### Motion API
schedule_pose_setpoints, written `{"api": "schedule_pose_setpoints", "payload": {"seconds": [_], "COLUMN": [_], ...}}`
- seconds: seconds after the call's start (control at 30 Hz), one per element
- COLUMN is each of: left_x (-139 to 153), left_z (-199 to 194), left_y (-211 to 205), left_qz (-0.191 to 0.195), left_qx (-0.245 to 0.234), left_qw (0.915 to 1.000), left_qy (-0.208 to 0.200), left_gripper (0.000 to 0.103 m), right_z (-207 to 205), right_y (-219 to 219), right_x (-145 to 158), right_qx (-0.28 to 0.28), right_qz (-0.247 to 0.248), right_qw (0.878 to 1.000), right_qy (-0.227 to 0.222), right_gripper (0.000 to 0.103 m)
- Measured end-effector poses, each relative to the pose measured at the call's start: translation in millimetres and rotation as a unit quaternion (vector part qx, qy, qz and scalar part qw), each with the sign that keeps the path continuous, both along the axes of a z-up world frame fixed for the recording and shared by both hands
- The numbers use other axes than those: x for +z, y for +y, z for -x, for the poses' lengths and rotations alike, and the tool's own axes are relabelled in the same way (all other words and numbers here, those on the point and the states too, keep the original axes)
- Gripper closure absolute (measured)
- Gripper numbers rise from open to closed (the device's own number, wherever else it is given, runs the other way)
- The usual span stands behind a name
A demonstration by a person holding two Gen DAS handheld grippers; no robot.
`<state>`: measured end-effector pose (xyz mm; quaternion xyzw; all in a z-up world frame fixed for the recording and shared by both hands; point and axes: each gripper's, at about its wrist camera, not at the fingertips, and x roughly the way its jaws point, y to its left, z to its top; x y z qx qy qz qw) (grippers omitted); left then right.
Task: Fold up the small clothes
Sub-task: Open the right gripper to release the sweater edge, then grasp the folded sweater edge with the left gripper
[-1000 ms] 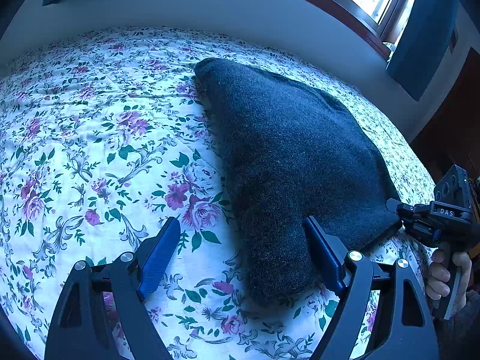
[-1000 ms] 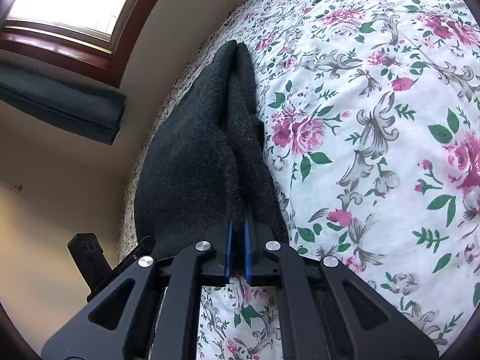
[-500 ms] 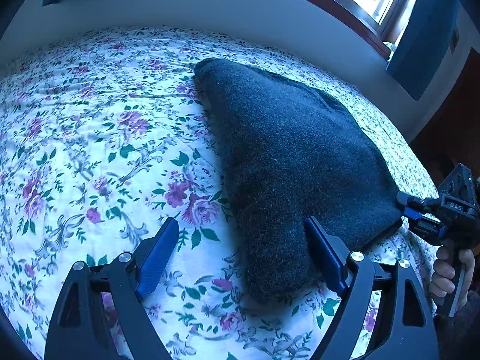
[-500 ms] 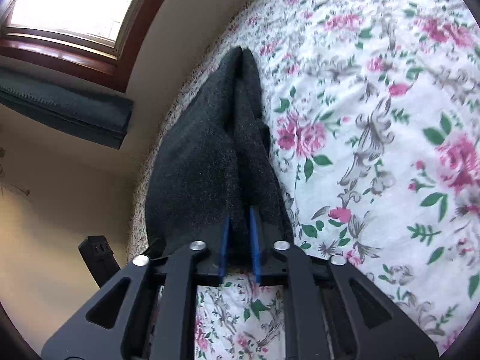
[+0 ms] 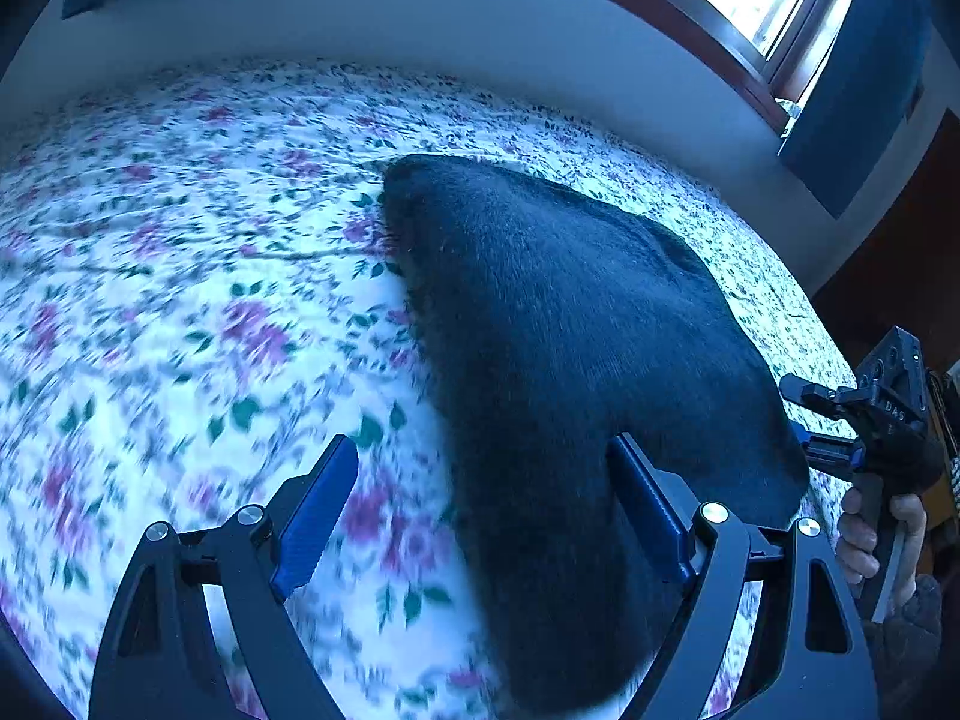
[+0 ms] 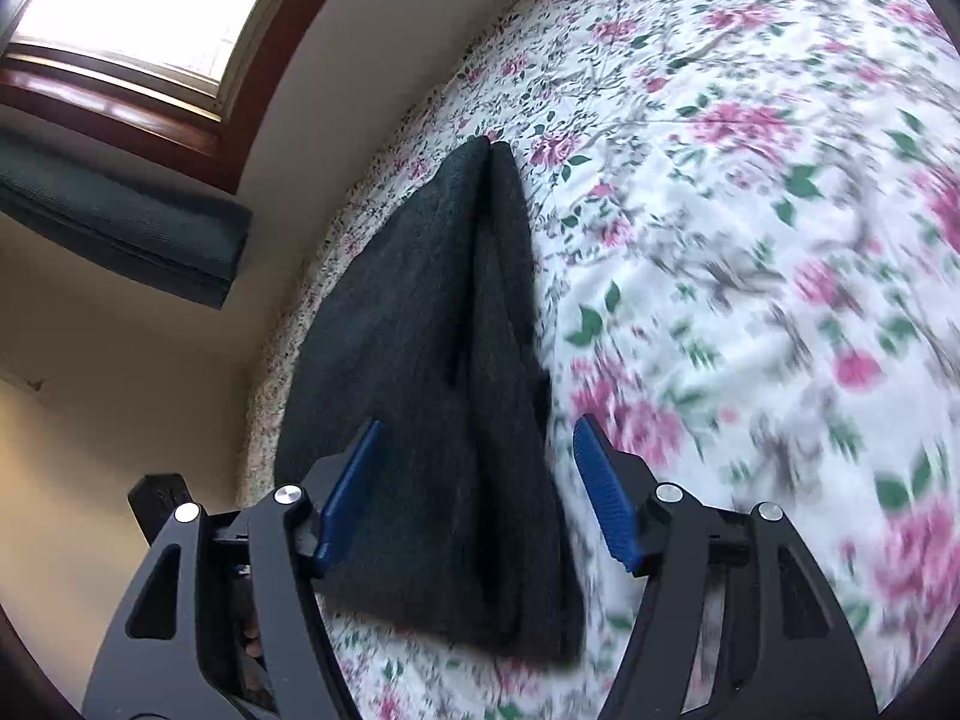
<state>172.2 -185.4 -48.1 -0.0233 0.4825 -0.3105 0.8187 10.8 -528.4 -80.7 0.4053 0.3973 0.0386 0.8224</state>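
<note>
A dark grey knitted garment [image 5: 576, 336] lies folded on the floral bedsheet [image 5: 180, 300]. My left gripper [image 5: 486, 486] is open above its near corner, and its blue pads touch nothing. In the right wrist view the same garment [image 6: 432, 396] shows a fold line running down its middle. My right gripper [image 6: 477, 480] hangs over its near edge with the jaws opening; the cloth lies below and between the pads, which are clear of it. At the left wrist view's right edge, a hand [image 5: 870, 534] holds the right gripper by the garment's corner.
The bed runs up to a pale wall [image 5: 420, 18] under a wood-framed window [image 6: 120, 30] with a dark rolled blind [image 6: 114, 228]. Floral sheet spreads to the left of the garment in the left wrist view and to the right [image 6: 750, 240] in the right wrist view.
My right gripper was shut on the garment's edge and has let it go, its jaws now wide apart. Both grippers have drawn back from the garment, which lies still.
</note>
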Motion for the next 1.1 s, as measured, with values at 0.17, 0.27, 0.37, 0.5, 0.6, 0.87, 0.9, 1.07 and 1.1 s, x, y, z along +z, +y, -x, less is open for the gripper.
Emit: {"api": "schedule_pose_setpoints", "payload": {"seconds": [0.17, 0.27, 0.37, 0.5, 0.6, 0.87, 0.9, 1.07, 1.1], "left_x": [-2.6, 1.3, 1.5, -9.7, -21.0, -31.1, -33.4, -20.2, -15.4], "left_z": [-12.5, -14.7, -21.1, -35.2, -45.5, -62.4, -63.2, -63.0, -62.7], "left_y": [-11.8, -7.6, -3.0, -5.8, -10.5, -25.8, -29.8, -29.9, -28.8], "left_qz": [-0.002, 0.024, 0.047, 0.066, 0.081, 0.101, 0.096, 0.086, 0.086], "left_qx": [-0.013, -0.010, -0.002, -0.011, -0.018, -0.025, -0.037, -0.031, -0.029], "left_qw": [0.9999, 0.9996, 0.9989, 0.9973, 0.9947, 0.9933, 0.9930, 0.9947, 0.9949], "left_qy": [-0.003, -0.006, -0.003, 0.032, 0.060, 0.051, 0.058, 0.047, 0.044], "left_gripper": [0.019, 0.019, 0.019, 0.019, 0.019, 0.049, 0.056, 0.069, 0.070], "right_z": [-29.4, -43.2, -53.5, -63.0, -68.2, -104.9, -111.0, -120.5, -119.6], "right_y": [3.0, 7.1, 14.2, 16.4, 16.1, 36.1, 40.6, 51.5, 54.1], "right_x": [-0.1, -1.0, 0.8, 0.1, -0.5, -5.7, -7.1, -6.0, -2.4], "right_qx": [0.021, 0.037, 0.057, 0.064, 0.071, 0.102, 0.105, 0.103, 0.102], "right_qz": [0.012, 0.009, 0.009, 0.008, 0.009, 0.028, 0.030, 0.034, 0.039], "right_qw": [1.000, 0.999, 0.998, 0.998, 0.997, 0.994, 0.994, 0.994, 0.994], "right_qy": [-0.008, -0.015, -0.022, -0.019, -0.017, -0.005, -0.002, -0.011, -0.018], "right_gripper": [0.037, 0.034, 0.032, 0.032, 0.032, 0.048, 0.054, 0.075, 0.076]}}
